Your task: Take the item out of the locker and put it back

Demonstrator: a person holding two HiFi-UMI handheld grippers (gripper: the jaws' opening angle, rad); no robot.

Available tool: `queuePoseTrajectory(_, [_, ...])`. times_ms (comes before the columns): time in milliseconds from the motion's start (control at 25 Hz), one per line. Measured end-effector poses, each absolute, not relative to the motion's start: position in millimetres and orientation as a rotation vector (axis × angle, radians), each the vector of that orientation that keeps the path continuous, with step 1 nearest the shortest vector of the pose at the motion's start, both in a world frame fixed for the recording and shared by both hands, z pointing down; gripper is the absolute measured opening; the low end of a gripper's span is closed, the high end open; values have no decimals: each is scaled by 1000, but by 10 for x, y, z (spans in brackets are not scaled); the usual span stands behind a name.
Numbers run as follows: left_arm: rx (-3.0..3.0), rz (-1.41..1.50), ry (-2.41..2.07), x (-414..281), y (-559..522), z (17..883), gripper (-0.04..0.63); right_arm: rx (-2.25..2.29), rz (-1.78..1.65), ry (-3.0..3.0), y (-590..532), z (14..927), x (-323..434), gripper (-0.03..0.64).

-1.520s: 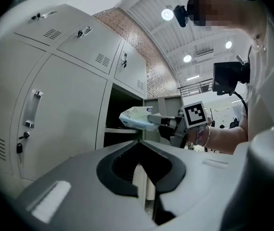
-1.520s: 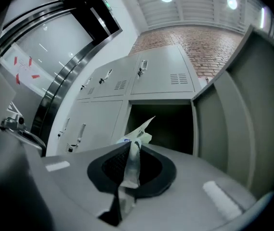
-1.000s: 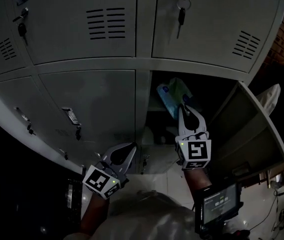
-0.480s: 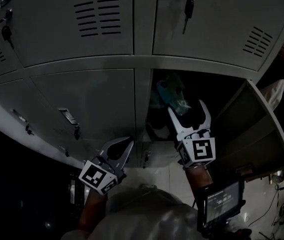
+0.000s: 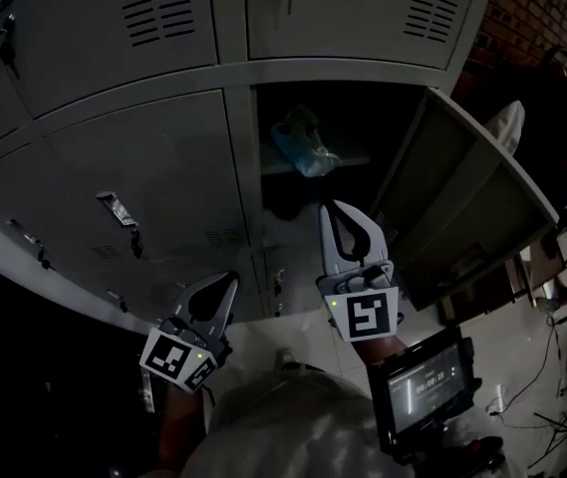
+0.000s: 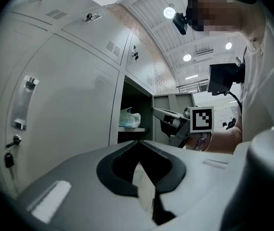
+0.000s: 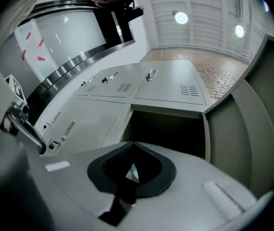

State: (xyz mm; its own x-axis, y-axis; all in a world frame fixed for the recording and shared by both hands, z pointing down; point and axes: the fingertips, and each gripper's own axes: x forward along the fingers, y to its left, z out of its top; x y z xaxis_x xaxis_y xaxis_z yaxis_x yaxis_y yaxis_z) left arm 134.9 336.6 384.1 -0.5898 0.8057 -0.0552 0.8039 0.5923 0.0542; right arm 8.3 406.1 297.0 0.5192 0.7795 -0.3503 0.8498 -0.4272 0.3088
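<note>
The item, a pale plastic packet (image 5: 306, 150), lies on the shelf inside the open locker compartment (image 5: 348, 118); it also shows as a white bag (image 6: 129, 119) in the left gripper view. My right gripper (image 5: 335, 208) hangs below and in front of the opening, clear of the packet, shut with nothing in it. From its own view the shut tips (image 7: 134, 142) point at the dark compartment (image 7: 168, 131). My left gripper (image 5: 230, 280) is low at the left, before the closed doors, shut and empty (image 6: 137, 141).
The locker door (image 5: 472, 197) stands swung open to the right. Closed locker doors with handles and keys (image 5: 124, 222) fill the left and top. A small monitor (image 5: 423, 391) hangs by the right forearm. A brick wall (image 5: 537, 13) is at the far right.
The right gripper opened at the shelf, left the packet there, drew back down out of the compartment and closed. The head view swung right; the left gripper stayed low.
</note>
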Motion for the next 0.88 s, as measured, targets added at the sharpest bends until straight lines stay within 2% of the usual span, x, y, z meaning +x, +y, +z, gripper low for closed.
queuePoseTrajectory(480, [1339,177,2798,1306,1564,4185,0,2455,-109,1426,2192,3418,21,0])
queuePoseTrajectory(880, [1357,103,2761,838,946,3958,0,2611,-70,1409,1490,3544,-421,0])
